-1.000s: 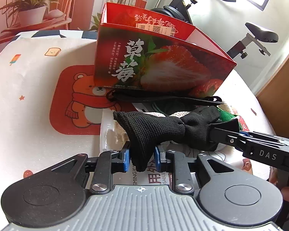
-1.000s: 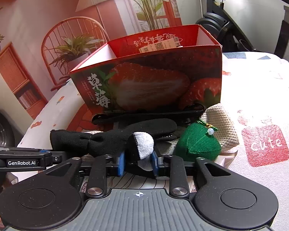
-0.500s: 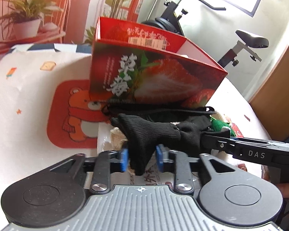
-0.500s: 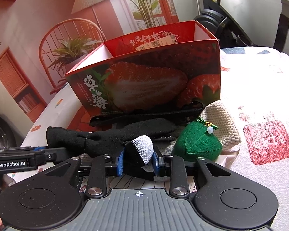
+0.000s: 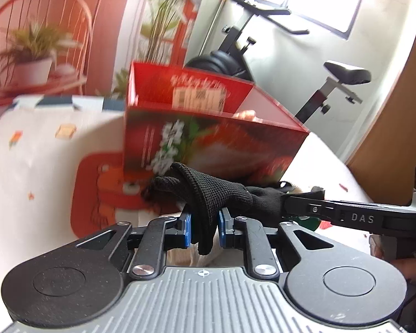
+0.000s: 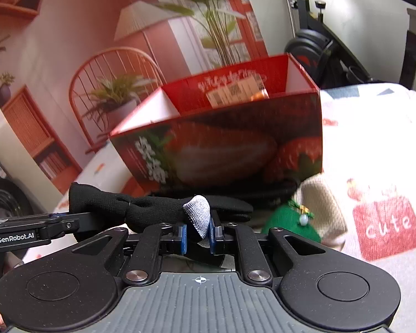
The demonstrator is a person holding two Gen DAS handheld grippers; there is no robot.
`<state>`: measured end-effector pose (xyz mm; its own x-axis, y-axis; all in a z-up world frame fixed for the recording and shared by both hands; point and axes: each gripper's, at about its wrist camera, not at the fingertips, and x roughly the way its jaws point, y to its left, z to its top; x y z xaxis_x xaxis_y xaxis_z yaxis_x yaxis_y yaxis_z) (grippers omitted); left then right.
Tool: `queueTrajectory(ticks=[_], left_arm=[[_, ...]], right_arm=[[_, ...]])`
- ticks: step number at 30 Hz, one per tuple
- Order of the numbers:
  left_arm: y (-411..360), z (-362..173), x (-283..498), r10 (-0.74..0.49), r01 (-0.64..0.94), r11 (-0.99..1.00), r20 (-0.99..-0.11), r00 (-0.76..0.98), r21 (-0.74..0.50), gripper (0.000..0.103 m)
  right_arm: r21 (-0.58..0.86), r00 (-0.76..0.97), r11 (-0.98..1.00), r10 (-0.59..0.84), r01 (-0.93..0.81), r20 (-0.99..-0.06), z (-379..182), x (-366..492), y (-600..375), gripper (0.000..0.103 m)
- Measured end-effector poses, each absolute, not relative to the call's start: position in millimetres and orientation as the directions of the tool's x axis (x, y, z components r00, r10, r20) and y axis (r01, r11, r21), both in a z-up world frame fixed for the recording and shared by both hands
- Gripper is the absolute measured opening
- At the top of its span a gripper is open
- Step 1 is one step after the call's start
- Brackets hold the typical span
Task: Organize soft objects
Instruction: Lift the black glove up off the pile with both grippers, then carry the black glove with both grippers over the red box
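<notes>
left gripper [image 5: 205, 231] closing on black glove [image 5: 208, 194] cuff, right gripper [image 6: 198, 234] pinching its grey fingertip, green plush [image 6: 288, 222] showing clearly only in right view, strawberry box [image 6: 222, 149] sitting behind

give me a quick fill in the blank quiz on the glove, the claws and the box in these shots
1. Both claws grip the same black ____.
2. The right claw pinches the glove's ____ fingertip.
3. The red box behind the glove is printed with a large ____.
4. Beside the green knitted item the cloth bears the word ____.

Missing words: glove; grey; strawberry; cute
</notes>
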<state>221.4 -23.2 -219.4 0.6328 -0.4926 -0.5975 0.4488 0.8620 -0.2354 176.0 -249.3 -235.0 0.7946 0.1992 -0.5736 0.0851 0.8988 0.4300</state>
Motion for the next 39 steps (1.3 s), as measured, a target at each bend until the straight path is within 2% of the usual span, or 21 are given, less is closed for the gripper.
queueTrajectory(ticks=[18,25,32,39], left_arm=[[-24,-146,253,-0.548,0.485,0.835,-0.467,0.694,-0.260,0.020],[-27,-121,284,-0.575,0.479,0.817,-0.410,0.707,-0.320,0.020],[-42,-123,337,-0.562,0.444,0.826,-0.441,0.700,-0.347,0.020],[-67,-141,393,-0.522,0.400,0.853,-0.514,0.681,-0.337,0.020]], right_arm=[[0.455,0.889,0.890,0.195,0.017,-0.415,-162,209,-272,0.012],[0.492,0.915,0.870,0.201,-0.002,-0.351,-124,247,-290,0.011],[0.458,0.900,0.889,0.188,0.015,-0.394,-112,308,-311,0.010],[0.389,0.859,0.920,0.157,0.053,-0.487,-135,372,-329,0.010]])
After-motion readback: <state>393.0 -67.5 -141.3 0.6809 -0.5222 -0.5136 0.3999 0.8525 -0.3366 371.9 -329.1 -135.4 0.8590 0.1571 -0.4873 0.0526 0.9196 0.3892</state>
